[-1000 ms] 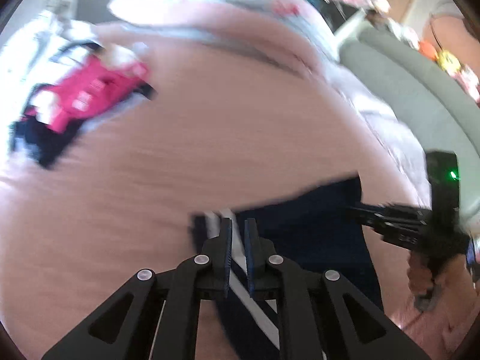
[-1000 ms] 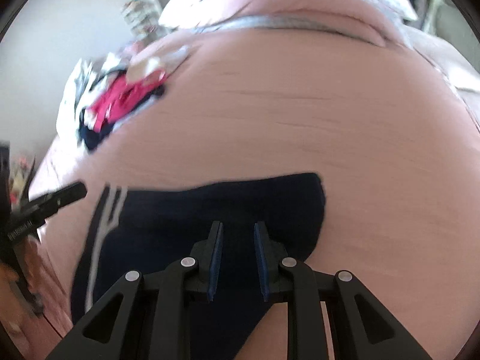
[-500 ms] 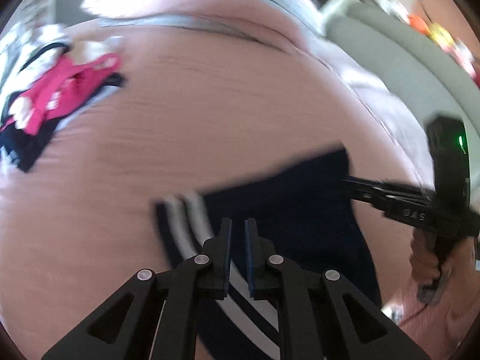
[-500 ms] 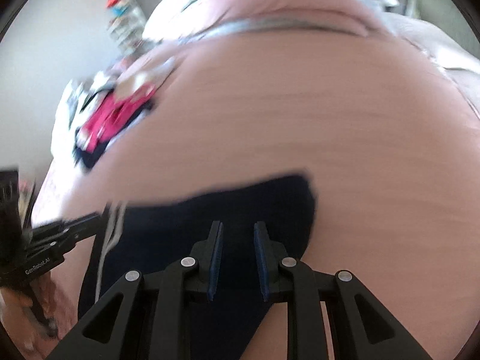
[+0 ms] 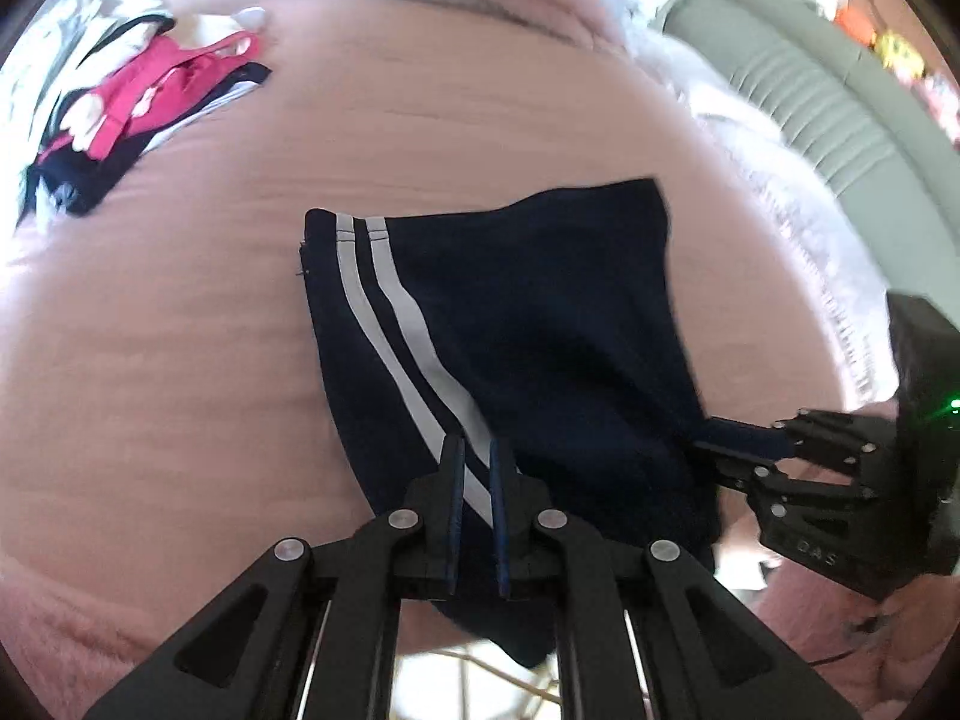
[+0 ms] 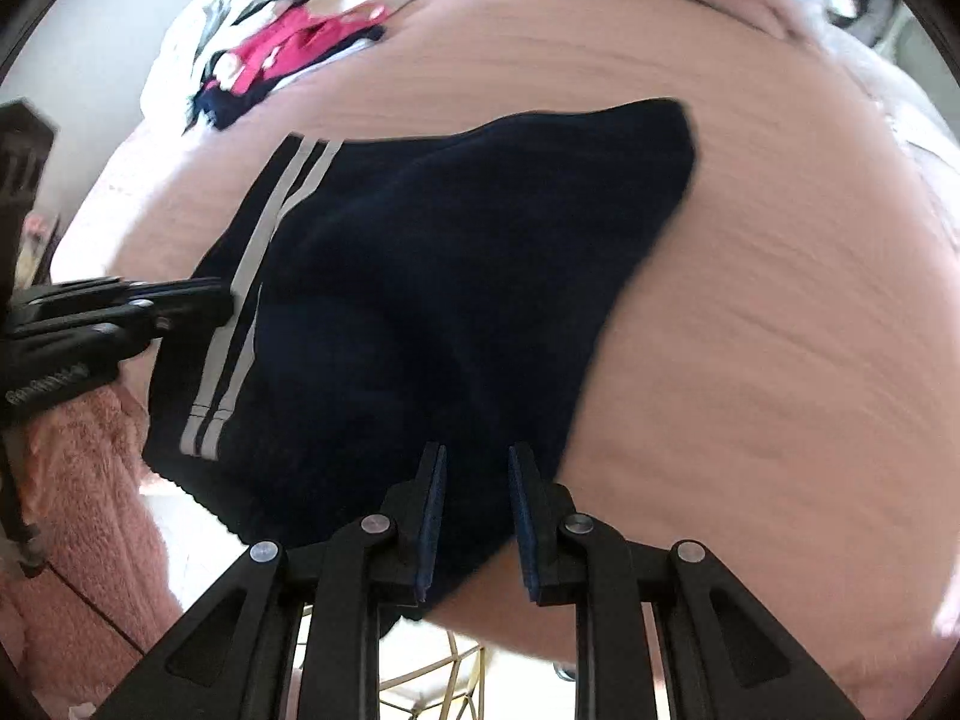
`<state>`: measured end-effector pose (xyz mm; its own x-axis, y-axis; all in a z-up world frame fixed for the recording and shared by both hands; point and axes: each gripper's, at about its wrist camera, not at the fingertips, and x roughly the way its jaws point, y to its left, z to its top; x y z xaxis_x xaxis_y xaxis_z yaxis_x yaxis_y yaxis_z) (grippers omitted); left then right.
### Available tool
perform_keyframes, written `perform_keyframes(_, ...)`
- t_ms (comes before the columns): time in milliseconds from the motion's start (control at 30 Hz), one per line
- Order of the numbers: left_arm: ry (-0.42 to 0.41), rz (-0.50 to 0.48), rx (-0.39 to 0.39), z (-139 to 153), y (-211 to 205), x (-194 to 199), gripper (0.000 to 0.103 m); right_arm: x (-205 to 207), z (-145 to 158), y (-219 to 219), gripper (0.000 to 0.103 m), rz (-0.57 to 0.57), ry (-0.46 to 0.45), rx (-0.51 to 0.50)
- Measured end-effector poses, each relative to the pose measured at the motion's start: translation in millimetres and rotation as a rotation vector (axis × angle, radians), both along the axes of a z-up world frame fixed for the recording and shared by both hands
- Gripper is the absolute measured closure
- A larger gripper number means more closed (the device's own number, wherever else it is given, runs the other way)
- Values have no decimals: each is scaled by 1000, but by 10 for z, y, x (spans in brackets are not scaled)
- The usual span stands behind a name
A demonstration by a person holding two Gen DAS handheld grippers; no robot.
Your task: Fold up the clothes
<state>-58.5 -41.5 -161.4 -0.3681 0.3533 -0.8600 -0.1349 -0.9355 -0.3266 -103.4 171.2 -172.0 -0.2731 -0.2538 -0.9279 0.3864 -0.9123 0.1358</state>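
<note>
Navy shorts with two white side stripes [image 5: 528, 324] lie spread on the pink bed, their near part hanging over the bed's front edge. They also show in the right wrist view [image 6: 432, 276]. My left gripper [image 5: 477, 462] is shut on the striped side of the shorts near the hem. My right gripper [image 6: 477, 468] has its jaws a little apart with the plain navy edge of the shorts between them. It shows from the side in the left wrist view [image 5: 720, 450], pinching that edge.
A heap of unfolded clothes, red, white and navy [image 5: 132, 108], lies at the far left of the bed [image 6: 750, 300]. Pillows lie at the far end. A grey sofa [image 5: 810, 78] stands to the right. A pink fluffy rug [image 6: 78, 540] lies below the bed edge.
Both grippers have pulled back toward the bed's front edge, dragging the shorts with them. The shorts now lie stretched out flatter, with the near part over the edge.
</note>
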Motion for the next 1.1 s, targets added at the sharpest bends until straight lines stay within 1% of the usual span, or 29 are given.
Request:
perform_keyframes(33, -8, -4, 22, -30, -2, 33, 96, 27, 63, 2, 82, -13, 29, -42)
perform_keyframes(67, -22, -9, 24, -76, 13, 52, 96, 42, 113, -31, 82, -10, 47, -93)
perform_keyframes(100, -40, -16, 9, -128, 43, 67, 96, 37, 131, -93, 81, 8, 46, -130)
perform_keyframes(133, -55, -24, -16, -164, 75, 81, 96, 27, 117, -179, 79, 30, 36, -139)
perform_keyframes(200, -63, -40, -68, -158, 128, 152, 96, 33, 1, -319, 79, 62, -4, -53)
perform_keyframes(233, -66, -51, -78, -142, 136, 186, 96, 52, -79, -361, 79, 69, -32, -8)
perform_keyframes(267, -80, -65, -83, -143, 135, 212, 96, 80, -125, -354, 79, 67, -46, 8)
perform_keyframes(367, -116, -79, -112, -213, 103, 292, 96, 191, -55, -237, 76, 69, -44, -3)
perform_keyframes(433, -77, -46, -123, -162, 82, 329, 96, 219, 48, -165, 76, 51, -35, -24)
perform_keyframes(500, -31, -41, -90, -83, 109, 337, 96, 218, 177, -86, 76, -1, -14, -107)
perform_keyframes(533, -27, -57, -63, -77, 139, 323, 96, 210, 197, -64, 76, -20, -15, -148)
perform_keyframes(567, -45, -68, -60, -117, 160, 302, 96, 201, 217, -42, 76, -39, -17, -189)
perform_keyframes(600, -78, -69, -86, -187, 167, 287, 96, 192, 205, -30, 76, -52, -20, -200)
perform_keyframes(633, -110, -69, -112, -257, 174, 271, 95, 181, 139, -31, 76, -54, -30, -161)
perform_keyframes(667, -125, -64, -115, -281, 145, 265, 96, 168, 61, -26, 76, -52, -48, -115)
perform_keyframes(700, -112, -52, -84, -240, 65, 272, 96, 155, -17, -21, 76, -51, -67, -69)
perform_keyframes(733, -100, -40, -53, -198, -15, 278, 96, 139, -47, -7, 76, -52, -75, -54)
perform_keyframes(800, -67, -16, -2, -109, -168, 281, 96, 161, 43, 108, 76, -67, -81, -108)
perform_keyframes(833, -39, -9, 6, -63, -225, 255, 96, 164, 113, 157, 76, -72, -72, -139)
perform_keyframes(900, -18, -12, 57, -42, -285, 145, 96, 128, 278, 192, 76, -70, -21, -195)
perform_keyframes(967, -11, -30, 109, -82, -265, 31, 96, 23, 373, 157, 75, -58, 32, -186)
perform_keyframes(1000, -20, -38, 103, -135, -223, -10, 96, -35, 354, 119, 75, -46, 41, -189)
perform_keyframes(1033, -36, -42, 79, -187, -163, -23, 96, -83, 312, 50, 75, -32, 33, -187)
perform_keyframes(1100, -65, -38, 4, -322, -99, 11, 96, -141, 176, -93, 75, -11, -5, -149)
